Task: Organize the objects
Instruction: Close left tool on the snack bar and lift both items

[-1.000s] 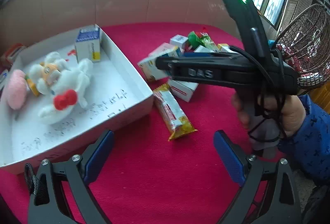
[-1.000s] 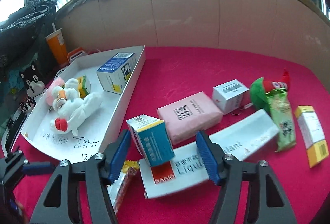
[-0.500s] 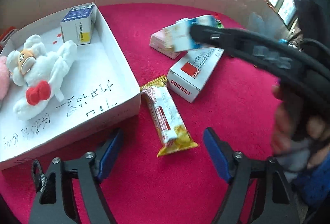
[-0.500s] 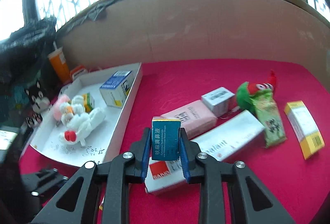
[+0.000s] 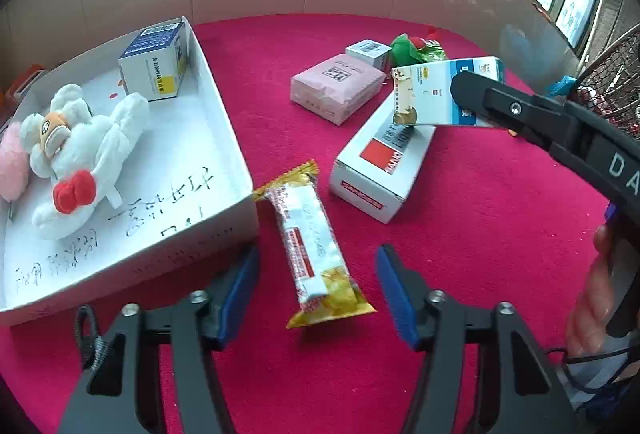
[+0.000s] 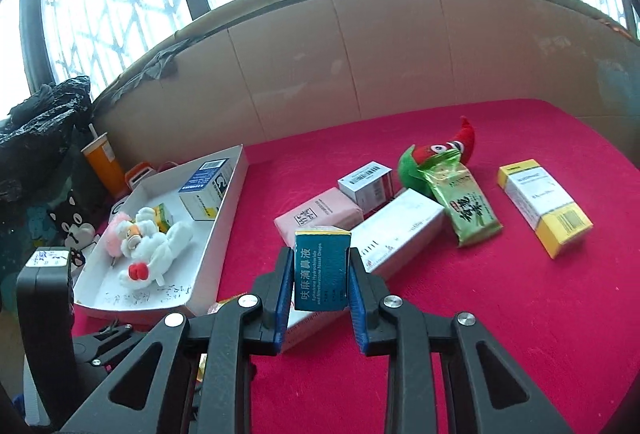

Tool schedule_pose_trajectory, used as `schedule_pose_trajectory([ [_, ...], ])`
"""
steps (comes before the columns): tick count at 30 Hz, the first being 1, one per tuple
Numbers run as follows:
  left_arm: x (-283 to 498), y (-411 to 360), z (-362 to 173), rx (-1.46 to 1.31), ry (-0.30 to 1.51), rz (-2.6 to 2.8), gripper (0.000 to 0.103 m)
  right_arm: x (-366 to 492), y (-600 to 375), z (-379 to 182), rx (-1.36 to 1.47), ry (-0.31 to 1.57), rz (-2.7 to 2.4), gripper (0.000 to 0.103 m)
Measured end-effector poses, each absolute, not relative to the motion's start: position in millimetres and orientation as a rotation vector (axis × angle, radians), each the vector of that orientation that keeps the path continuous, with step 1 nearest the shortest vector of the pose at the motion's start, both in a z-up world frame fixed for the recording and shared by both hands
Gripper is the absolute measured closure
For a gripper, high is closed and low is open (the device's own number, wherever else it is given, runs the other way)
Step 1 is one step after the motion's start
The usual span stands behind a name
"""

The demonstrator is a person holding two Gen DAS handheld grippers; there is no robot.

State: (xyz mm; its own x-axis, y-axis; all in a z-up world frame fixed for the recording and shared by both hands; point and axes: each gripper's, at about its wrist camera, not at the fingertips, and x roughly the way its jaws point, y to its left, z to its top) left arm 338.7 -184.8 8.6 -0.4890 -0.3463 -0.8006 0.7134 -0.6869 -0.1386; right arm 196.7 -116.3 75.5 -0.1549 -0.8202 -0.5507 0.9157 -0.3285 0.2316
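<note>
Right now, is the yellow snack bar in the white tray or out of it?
Out. The snack bar lies on the red cloth beside the white tray, between the closing left tongs, untouched.

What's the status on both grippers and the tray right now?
Right gripper shut on blue nasal-drops box, lifted. Left gripper closing around snack bar, pads not touching. White tray beside it; nothing in the way.

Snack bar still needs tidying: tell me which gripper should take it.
Left. The left gripper already straddles the snack bar, jaws closing without touching it. The right gripper is occupied, shut on the nasal drops box.
</note>
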Motion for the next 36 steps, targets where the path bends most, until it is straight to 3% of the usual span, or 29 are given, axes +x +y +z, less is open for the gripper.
schedule_pose_trajectory([
  [5, 347, -185, 9, 1.016, 0.619, -2.184, 0.071, 192, -110, 76, 0.720, 0.175, -1.820, 0.075],
  [8, 349, -182, 8, 0.997, 0.630, -2.189, 0.074, 191, -106, 77, 0.713, 0.166, -1.843, 0.075],
  [36, 351, -141, 47, 0.768, 0.349, -2.302, 0.076, 218, -83, 93, 0.552, 0.201, -1.954, 0.076],
])
